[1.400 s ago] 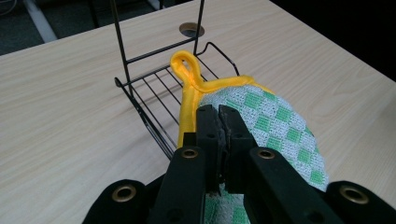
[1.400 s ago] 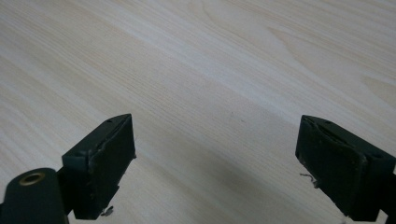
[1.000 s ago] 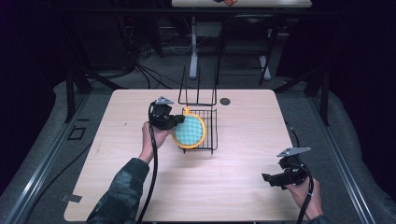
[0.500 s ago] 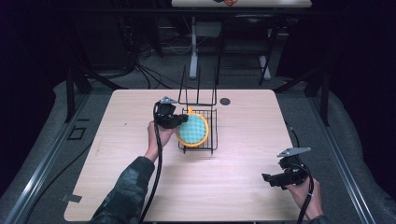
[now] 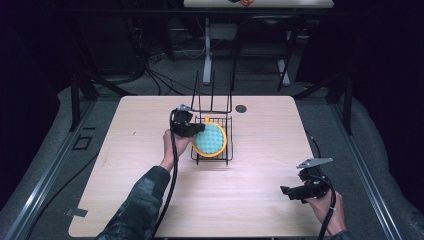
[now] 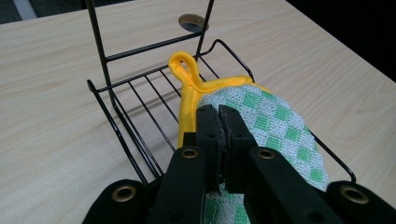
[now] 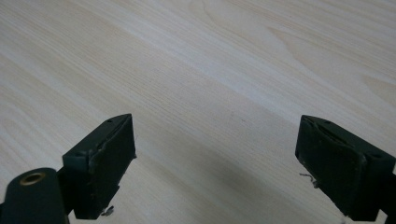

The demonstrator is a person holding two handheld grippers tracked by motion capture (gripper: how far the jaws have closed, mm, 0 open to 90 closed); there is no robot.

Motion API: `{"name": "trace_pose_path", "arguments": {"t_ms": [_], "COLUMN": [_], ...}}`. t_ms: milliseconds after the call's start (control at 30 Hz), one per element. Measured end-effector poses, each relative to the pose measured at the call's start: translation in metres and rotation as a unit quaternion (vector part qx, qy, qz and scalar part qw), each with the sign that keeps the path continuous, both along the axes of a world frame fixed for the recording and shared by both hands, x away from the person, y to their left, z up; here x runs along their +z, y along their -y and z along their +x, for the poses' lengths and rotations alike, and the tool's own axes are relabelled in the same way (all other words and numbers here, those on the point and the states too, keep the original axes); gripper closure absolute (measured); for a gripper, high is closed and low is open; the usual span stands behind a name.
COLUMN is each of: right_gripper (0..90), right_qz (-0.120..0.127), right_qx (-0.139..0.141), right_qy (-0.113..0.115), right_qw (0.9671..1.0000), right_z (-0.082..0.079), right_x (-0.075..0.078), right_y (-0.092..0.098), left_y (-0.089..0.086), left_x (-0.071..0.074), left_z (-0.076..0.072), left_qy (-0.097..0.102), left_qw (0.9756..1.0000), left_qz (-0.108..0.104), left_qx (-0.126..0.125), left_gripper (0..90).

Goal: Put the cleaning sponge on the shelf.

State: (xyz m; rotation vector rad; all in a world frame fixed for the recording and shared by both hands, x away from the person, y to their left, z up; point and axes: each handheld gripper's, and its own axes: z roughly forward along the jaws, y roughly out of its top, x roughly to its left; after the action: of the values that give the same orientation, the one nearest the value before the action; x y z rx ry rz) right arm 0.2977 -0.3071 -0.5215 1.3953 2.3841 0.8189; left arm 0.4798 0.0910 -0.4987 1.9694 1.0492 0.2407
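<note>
A pale wooden table point(image 5: 150, 150) carries a black wire rack point(image 6: 126, 116) under the left claw point(image 6: 219, 114); its jaws pinch a round pot holder point(image 6: 280, 126) standing on edge over the rack, yellow loop point(image 6: 184, 70) pointing ahead; right claw point(image 7: 215, 158) gapes, well apart.

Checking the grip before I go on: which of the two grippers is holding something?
The left gripper, at the black wire rack: its jaws are shut on the round yellow-edged, green-checked pot holder. The right gripper stands open above bare table.

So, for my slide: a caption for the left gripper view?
Left gripper clamps a green-checked, yellow-trimmed pot holder over a black wire rack.
</note>
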Motion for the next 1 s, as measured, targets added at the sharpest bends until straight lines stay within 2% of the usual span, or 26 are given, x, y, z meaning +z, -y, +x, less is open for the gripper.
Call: {"name": "trace_pose_path", "arguments": {"t_ms": [200,367,600,1000], "right_gripper": [11.6,11.6,11.7,11.7], "right_qz": [-0.002,0.000,0.001,0.001], "right_qx": [0.002,0.002,0.002,0.001], "right_qy": [0.002,0.007,-0.004,0.005], "right_qw": [1.0000,1.0000,1.0000,1.0000], "right_z": [-0.001,-0.002,-0.001,-0.002], "right_x": [0.001,0.003,0.000,0.002], "right_y": [-0.001,-0.002,-0.001,-0.001], "left_y": [0.005,0.006,0.005,0.009], "left_x": [-0.003,-0.007,-0.016,-0.025], "left_z": [0.001,0.003,0.010,0.022], "left_qy": [-0.003,-0.010,-0.024,-0.033], "left_qw": [0.9999,0.9999,0.9997,0.9992], "left_qz": [0.010,0.006,0.004,0.018], "left_qx": [-0.004,-0.002,0.003,0.015], "left_gripper": [87.7,87.7,87.6,87.3]}}
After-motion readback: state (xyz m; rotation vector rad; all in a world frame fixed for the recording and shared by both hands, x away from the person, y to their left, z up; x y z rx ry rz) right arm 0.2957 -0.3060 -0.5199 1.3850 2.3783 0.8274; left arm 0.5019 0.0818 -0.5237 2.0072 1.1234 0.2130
